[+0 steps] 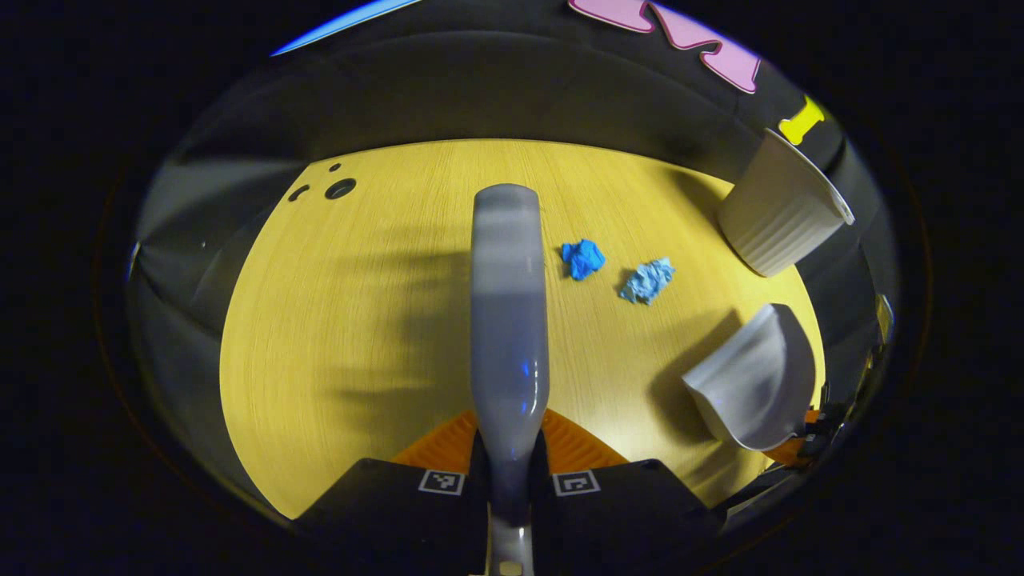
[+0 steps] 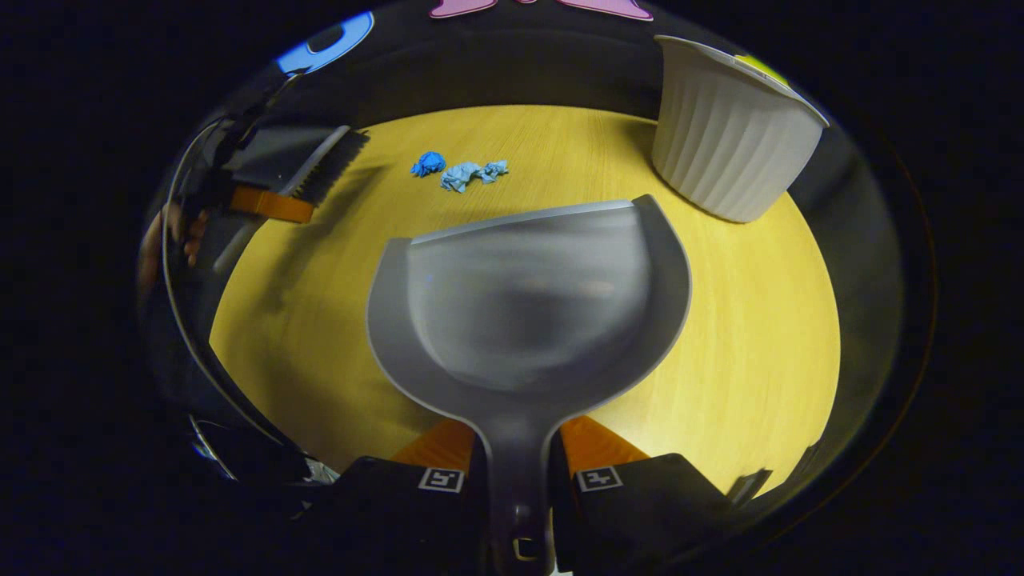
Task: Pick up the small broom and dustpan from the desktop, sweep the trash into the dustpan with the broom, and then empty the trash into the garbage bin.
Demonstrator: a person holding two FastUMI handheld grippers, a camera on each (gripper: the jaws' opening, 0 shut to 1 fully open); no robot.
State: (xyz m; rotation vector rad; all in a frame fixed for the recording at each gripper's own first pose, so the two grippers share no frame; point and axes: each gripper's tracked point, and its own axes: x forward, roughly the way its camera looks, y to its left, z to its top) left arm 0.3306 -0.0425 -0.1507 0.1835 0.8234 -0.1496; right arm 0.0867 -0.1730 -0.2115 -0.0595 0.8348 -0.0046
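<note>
My left gripper (image 1: pixel 509 448) is shut on the grey broom (image 1: pixel 507 320), which points straight ahead above the yellow desktop (image 1: pixel 360 320). Two crumpled blue paper scraps (image 1: pixel 582 258) (image 1: pixel 647 280) lie just right of the broom's far end. My right gripper (image 2: pixel 515 452) is shut on the handle of the grey dustpan (image 2: pixel 528 304), held over the desk with its mouth facing away. The same scraps (image 2: pixel 429 163) (image 2: pixel 472 174) lie beyond its lip, to the left. In the right gripper view the broom's dark bristles (image 2: pixel 328 168) and the left gripper (image 2: pixel 268 204) show at far left. The dustpan (image 1: pixel 756 384) shows at lower right in the left gripper view.
A white ribbed garbage bin (image 2: pixel 732 132) stands at the desk's far right corner, also seen as the bin (image 1: pixel 780 208) in the left gripper view. Small dark holes (image 1: pixel 340 189) mark the desk's far left. A hand (image 2: pixel 172 232) holds the left gripper. Black cloth walls surround the desk.
</note>
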